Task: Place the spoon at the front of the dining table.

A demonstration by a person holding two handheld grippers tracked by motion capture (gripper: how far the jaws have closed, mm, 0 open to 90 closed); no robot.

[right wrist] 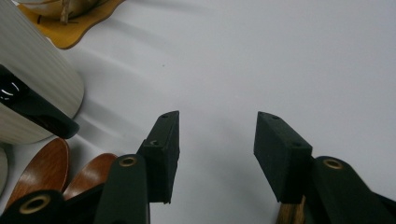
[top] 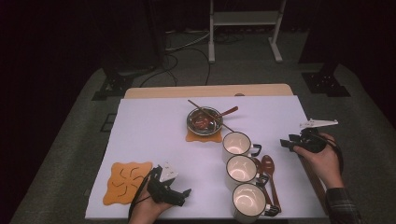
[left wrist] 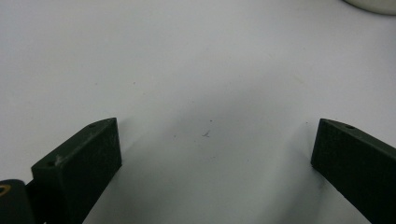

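Note:
Three white mugs stand in a column right of centre: far (top: 236,143), middle (top: 241,169) and near (top: 248,199). Two wooden spoons (top: 269,169) lie just right of them. My right gripper (top: 286,142) hovers right of the far mug, pointing left at it. In the right gripper view its jaws (right wrist: 218,116) are open over bare white cloth, with the mug (right wrist: 32,93) and the spoon bowls (right wrist: 44,168) to their left. My left gripper (top: 183,196) rests near the front edge, left of the near mug. Its jaws (left wrist: 215,128) stand wide open with nothing between them.
A metal bowl (top: 204,120) with red-brown food, chopsticks and a spoon sits on an orange mat (top: 196,137) at mid-table. Another orange mat (top: 126,182) lies at the front left. The white table cover (top: 149,130) ends close to my right hand.

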